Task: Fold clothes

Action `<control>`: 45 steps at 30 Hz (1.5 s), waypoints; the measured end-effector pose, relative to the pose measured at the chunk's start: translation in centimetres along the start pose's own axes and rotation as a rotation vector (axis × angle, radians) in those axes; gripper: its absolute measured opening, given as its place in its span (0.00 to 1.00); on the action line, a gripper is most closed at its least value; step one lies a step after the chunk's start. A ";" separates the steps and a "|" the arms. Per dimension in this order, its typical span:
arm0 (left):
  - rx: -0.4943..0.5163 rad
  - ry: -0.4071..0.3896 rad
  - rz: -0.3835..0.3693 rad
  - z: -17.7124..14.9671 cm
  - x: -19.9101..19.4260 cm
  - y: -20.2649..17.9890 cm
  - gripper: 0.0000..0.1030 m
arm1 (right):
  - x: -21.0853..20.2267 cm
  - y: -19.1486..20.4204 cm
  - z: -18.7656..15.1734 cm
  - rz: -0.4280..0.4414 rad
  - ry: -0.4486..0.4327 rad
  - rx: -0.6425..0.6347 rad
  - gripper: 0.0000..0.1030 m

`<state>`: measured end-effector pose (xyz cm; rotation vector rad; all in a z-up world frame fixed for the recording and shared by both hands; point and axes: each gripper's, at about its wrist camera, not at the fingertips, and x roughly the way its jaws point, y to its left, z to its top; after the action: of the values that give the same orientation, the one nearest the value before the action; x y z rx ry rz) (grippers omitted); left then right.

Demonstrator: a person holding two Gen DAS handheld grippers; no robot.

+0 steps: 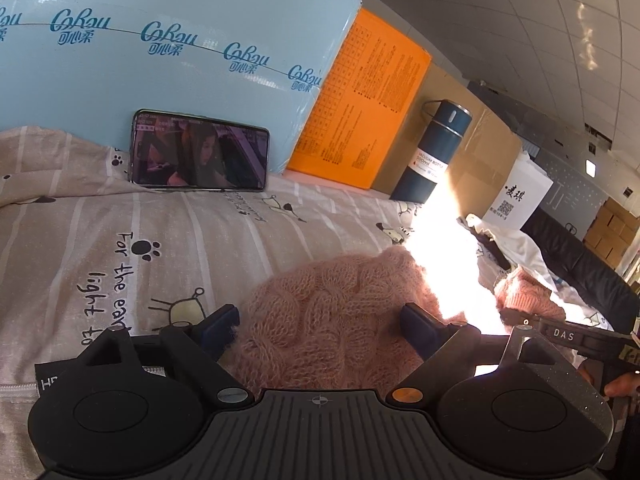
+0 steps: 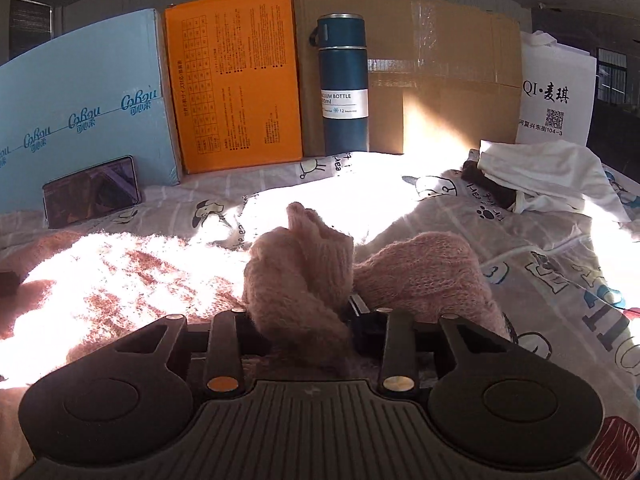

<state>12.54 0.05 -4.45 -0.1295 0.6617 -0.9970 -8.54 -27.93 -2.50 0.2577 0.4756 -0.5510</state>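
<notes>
Sunlit bedding with cartoon prints (image 1: 168,232) fills both views under my hands. My left gripper (image 1: 320,320) stands wide open around a hump of the pink sweater (image 1: 320,320) at lower centre, pads not pressing. My right gripper (image 2: 308,320) is clamped on a bunched fold of that sweater at lower centre. Farther back, a phone (image 1: 200,152) leans on a blue box (image 1: 180,60); a bottle (image 2: 346,84) stands at upper centre.

A bed sheet (image 2: 520,240) with little dogs and paw prints covers the bed. Bright sun falls across it. Behind stand a blue box (image 2: 80,112), an orange box (image 2: 236,80) and a brown cardboard box (image 2: 440,72). The ceiling (image 1: 520,20) has white tiles.
</notes>
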 end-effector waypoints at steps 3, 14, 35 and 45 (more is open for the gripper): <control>0.015 0.031 -0.027 -0.1 0.4 -0.2 0.87 | -0.2 -1.2 0.1 0.001 -0.042 0.082 0.18; 0.019 0.031 -0.007 -0.1 0.4 -0.3 0.83 | -3.3 -4.9 0.7 0.057 -0.293 0.371 0.18; 0.036 -0.237 0.094 2.8 -3.9 1.3 0.16 | -8.5 -6.3 9.7 0.057 -0.537 0.529 0.16; 0.019 -0.146 0.150 2.6 -2.1 2.5 0.21 | -0.4 -10.6 6.2 -0.096 -0.336 0.643 0.17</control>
<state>15.14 2.65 -2.37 -0.1329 0.5201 -0.8408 -12.53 -38.69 1.86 0.7440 -0.0298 -0.8169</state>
